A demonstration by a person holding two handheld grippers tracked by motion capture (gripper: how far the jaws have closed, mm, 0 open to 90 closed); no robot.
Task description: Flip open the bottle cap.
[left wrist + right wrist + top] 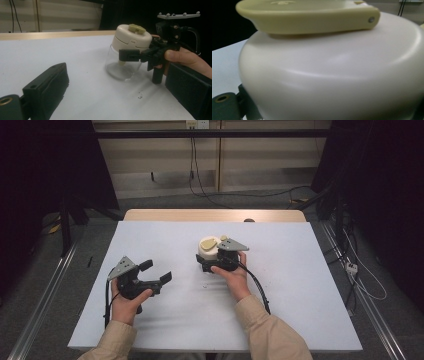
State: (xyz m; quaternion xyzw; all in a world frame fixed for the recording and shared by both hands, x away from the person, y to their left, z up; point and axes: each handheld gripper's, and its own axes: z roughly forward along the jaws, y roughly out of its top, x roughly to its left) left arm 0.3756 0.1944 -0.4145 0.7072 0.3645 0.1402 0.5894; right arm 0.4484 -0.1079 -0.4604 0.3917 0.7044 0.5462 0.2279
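Observation:
A jar (209, 248) with a clear glass body and a cream lid (131, 37) stands upright near the middle of the white table (280, 285). A yellow-green flip tab (307, 17) lies flat on the lid (332, 75). My right gripper (211, 258) is shut on the jar, one black jaw pressed to the glass just under the lid, as the left gripper view shows from the side, with that gripper (135, 55) held by a hand. My left gripper (156, 271) rests on the table to the jar's left, open and empty, its jaws (117, 86) pointing towards the jar.
A small speck (140, 95) lies on the white sheet in front of the jar. A wooden table edge (215, 215) runs along the far side. Cables (360, 280) and metal rails lie on the floor around the table.

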